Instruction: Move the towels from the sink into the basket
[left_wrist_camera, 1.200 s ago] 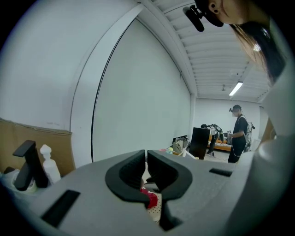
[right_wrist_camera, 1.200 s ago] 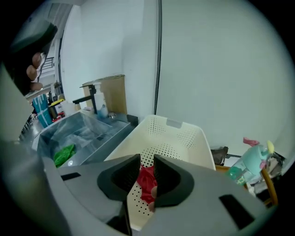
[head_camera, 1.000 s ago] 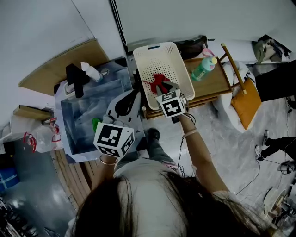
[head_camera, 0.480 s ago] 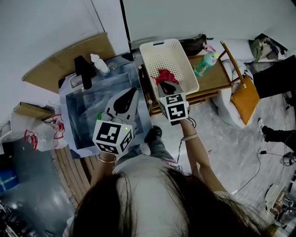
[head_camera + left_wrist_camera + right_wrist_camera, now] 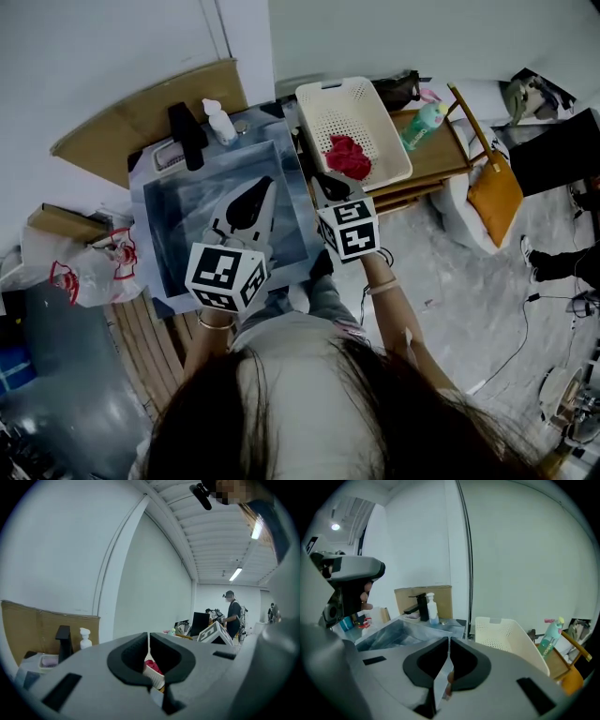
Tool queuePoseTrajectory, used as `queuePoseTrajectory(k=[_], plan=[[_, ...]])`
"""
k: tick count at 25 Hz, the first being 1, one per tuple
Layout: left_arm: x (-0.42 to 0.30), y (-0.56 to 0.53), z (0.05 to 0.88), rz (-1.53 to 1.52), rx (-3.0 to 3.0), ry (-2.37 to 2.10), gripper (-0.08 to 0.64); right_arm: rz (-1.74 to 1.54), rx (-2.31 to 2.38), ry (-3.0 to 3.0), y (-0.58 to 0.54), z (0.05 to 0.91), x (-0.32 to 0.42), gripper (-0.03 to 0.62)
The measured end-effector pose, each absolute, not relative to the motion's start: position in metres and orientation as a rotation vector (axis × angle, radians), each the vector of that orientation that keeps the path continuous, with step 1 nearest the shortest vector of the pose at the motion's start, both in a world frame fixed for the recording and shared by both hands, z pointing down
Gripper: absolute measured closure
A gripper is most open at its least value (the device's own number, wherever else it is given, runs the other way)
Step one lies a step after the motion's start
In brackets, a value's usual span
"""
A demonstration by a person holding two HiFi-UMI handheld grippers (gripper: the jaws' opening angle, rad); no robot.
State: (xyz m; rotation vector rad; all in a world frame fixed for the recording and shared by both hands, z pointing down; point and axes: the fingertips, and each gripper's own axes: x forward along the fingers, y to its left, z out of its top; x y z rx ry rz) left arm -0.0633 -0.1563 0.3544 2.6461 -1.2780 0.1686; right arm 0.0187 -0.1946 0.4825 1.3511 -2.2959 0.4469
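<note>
- 1 red towel lies bunched in the basket, on the floor of its near half. It shows no clear long axis.
- Right gripper: jaws have just been closing and now stand tip to tip with nothing between them. It hangs just short of the basket's near rim, and the towel lies beyond its tips, up and to the right in the head view.
- Left gripper: jaws pressed together, empty. It hangs over the sink, nose pointing toward the basket.
- No towel can be made out in the visible part of the sink. The left gripper covers part of the basin, so that part cannot be checked.
- Judgement: the left gripper is the nearer of the 2 to the sink. If a towel remains there, it lies below and behind those jaws, so the gripper must open and tip downward.
</note>
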Motion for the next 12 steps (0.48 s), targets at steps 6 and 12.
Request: queuePoseTrajectory(k=[6, 12], plan=[[-0.095, -0.149, 0.359, 0.162, 2.637, -1.278, 0.551, 0.428, 1.305, -2.335, -0.183, 0.478, -0.023, 0.558], [-0.123, -0.143, 0.360, 0.154, 2.638, -1.274, 0.551, 0.429, 1.253, -2.340, -0.169, 0.482, -0.060, 0.558]])
